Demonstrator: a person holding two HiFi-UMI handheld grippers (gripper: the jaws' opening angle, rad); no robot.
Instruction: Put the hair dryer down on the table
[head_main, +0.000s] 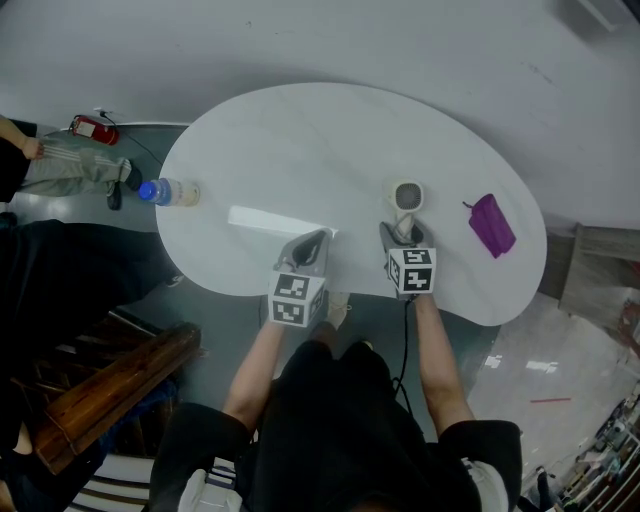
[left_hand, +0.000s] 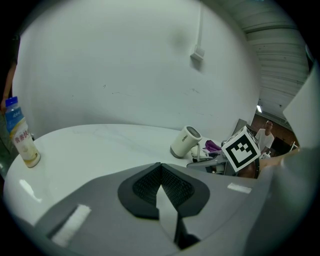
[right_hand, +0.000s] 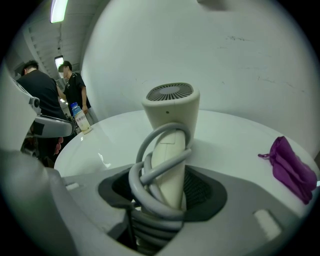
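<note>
The cream hair dryer (head_main: 406, 197) lies on the white oval table (head_main: 300, 130) near its front edge, grey cord wound round the handle. In the right gripper view its handle (right_hand: 170, 165) stands between my right gripper's (right_hand: 161, 202) jaws, and the pads stand slightly off it on both sides. My right gripper (head_main: 405, 233) is open just behind the dryer. My left gripper (head_main: 312, 244) rests over the table's front edge to the left, shut with nothing in it (left_hand: 161, 182). From the left gripper view the dryer (left_hand: 185, 141) rests on the tabletop.
A small bottle with a blue cap (head_main: 170, 192) stands at the table's left edge. A purple pouch (head_main: 492, 225) lies to the right of the dryer. A red fire extinguisher (head_main: 92, 128) and wooden bench (head_main: 110, 385) are on the floor at left. People (right_hand: 40, 100) stand beyond the table.
</note>
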